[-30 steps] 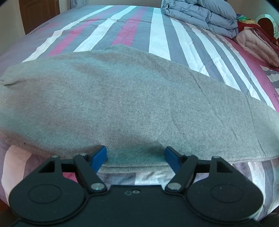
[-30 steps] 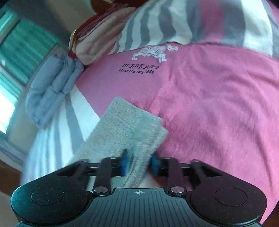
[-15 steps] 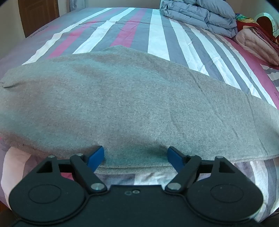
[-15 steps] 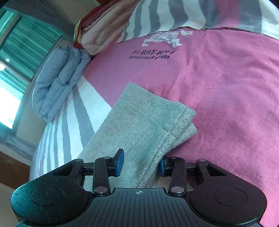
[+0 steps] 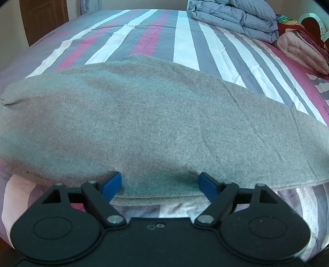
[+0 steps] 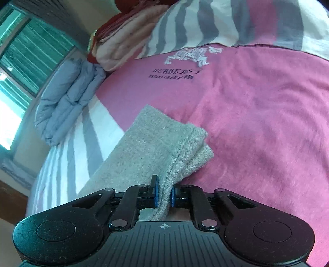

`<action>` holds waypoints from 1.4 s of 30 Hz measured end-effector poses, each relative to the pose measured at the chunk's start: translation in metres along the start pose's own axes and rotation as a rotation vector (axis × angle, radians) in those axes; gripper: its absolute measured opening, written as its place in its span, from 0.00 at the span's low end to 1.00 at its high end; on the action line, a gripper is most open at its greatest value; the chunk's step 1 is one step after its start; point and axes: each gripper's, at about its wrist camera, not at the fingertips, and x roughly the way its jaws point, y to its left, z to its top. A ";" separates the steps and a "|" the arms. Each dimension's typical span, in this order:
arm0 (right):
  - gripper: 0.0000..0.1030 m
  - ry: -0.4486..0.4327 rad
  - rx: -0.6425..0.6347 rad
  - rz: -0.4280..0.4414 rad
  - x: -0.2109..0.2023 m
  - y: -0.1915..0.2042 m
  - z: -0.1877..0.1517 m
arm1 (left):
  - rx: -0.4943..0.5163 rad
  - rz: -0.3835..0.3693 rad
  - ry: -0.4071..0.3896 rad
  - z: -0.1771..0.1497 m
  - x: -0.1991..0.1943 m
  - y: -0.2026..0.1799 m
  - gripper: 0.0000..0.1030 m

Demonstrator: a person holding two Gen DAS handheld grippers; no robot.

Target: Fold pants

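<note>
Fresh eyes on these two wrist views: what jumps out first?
The grey pants fill the left wrist view, spread across the striped bedsheet, with the left claw open at their near edge. In the right view, the right claw pinches a pant-leg end over pink fabric with a horse logo. A folded blue-grey duvet lies beyond.

A striped bedsheet (image 5: 185, 41) carries a folded grey duvet (image 5: 232, 18) beside pink blankets (image 5: 302, 49).

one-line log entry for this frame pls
left gripper: open over pants | right gripper: shut on pants | bed
</note>
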 end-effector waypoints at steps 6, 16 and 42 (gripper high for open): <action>0.10 -0.126 -0.347 0.040 -0.037 0.075 -0.004 | -0.023 -0.015 -0.001 0.002 -0.001 0.004 0.73; 0.10 -0.090 -0.650 0.331 -0.072 0.218 -0.089 | -0.137 -0.067 -0.029 0.009 -0.016 0.043 0.73; 0.71 0.158 -0.707 0.352 -0.014 0.223 -0.212 | -0.331 -0.204 0.047 0.017 -0.017 0.083 0.79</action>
